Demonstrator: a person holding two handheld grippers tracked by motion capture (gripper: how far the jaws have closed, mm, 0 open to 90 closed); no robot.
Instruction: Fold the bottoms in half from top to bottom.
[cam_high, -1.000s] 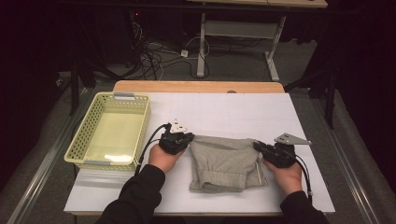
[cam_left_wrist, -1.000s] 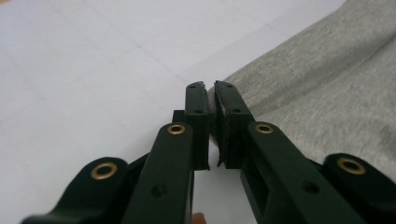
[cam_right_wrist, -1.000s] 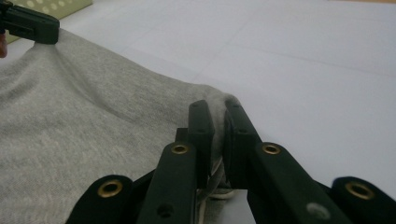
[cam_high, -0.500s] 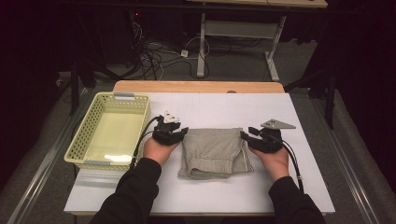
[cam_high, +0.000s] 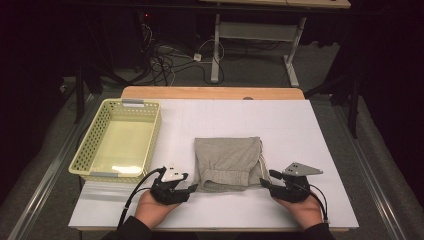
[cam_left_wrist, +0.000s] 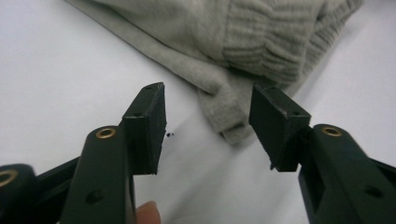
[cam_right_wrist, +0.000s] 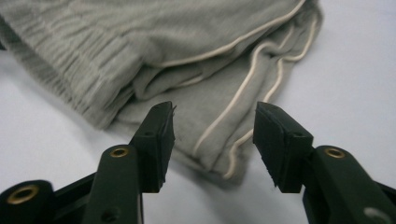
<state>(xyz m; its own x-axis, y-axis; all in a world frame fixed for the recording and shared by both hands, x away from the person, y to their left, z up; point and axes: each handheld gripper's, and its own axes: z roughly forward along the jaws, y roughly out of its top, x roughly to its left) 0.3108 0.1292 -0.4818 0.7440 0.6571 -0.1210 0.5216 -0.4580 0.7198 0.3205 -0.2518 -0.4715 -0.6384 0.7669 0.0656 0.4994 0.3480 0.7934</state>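
Fabric of the folded grey shorts (cam_high: 229, 163) looks soft, light and floppy, best pinched at both near corners, where the left gripper (cam_high: 192, 188) and right gripper (cam_high: 265, 182), jaws just parted, hold nothing.

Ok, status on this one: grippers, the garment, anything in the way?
Left gripper and right gripper open, jaws just been opening, nothing clamped. Folded grey shorts flat on table, near corners between jaws. Basket off left, nothing obstructing.

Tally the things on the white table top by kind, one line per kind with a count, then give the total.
Folded grey garment: 1
Yellow basket: 1
Hand-held grippers: 2, the left gripper and the right gripper, each with jaws apart at a near corner of the garment
Total: 4
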